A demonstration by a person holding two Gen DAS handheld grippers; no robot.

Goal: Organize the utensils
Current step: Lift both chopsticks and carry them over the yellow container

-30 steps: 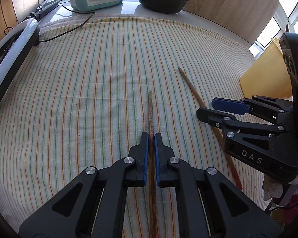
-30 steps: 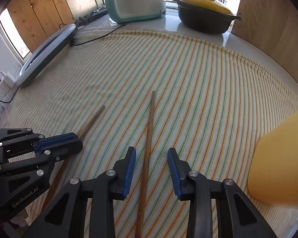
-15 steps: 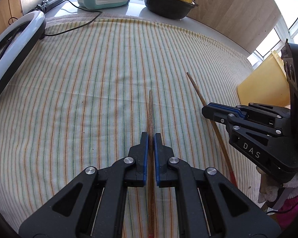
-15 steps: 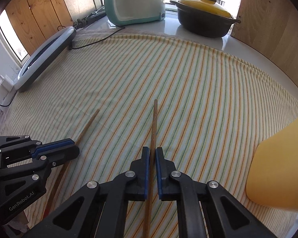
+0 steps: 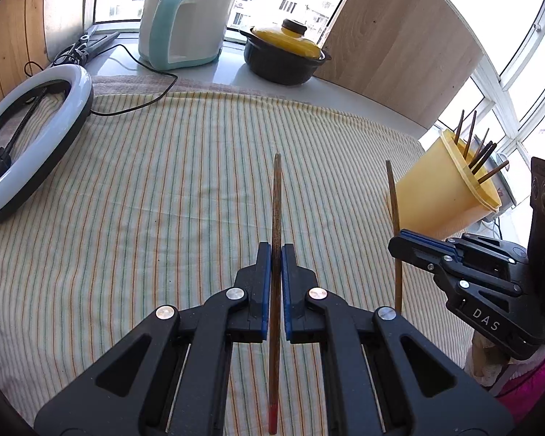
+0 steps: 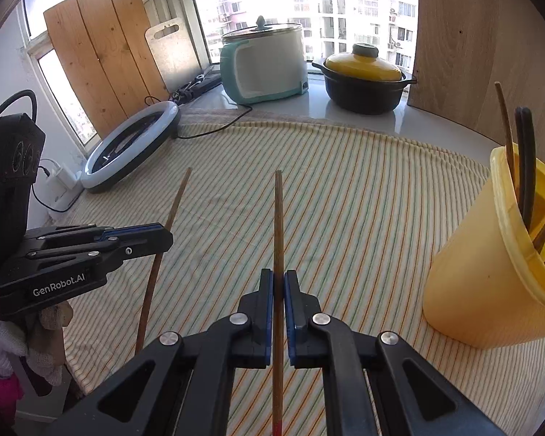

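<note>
The left gripper point(image 5: 276, 254) has its fingers clamped on a brown chopstick point(image 5: 275, 218), which runs straight out ahead between the blue pads, its red-tipped end showing back near the camera. The right gripper point(image 6: 279, 283) is likewise closed on a second chopstick point(image 6: 278, 225), gripped the same way and pointing forward. Both sticks are held clear above the striped cloth point(image 5: 145, 189) that covers the bench. From the left wrist view the right gripper sits off to the right, its stick point(image 5: 394, 218) crossing in front of a yellow cup point(image 5: 439, 196). That cup stands at the right side of the cloth, close beside the right gripper, and several other chopsticks point(image 6: 525, 167) already lean inside it, their ends poking above the rim. At the far edge of the bench, beyond the cloth, are a white and teal rice cooker point(image 6: 265, 65) and a black pot with a yellow lid point(image 6: 363, 80). A ring light point(image 5: 29, 138) lies on the left part of the cloth, with a black cable running from it.
</note>
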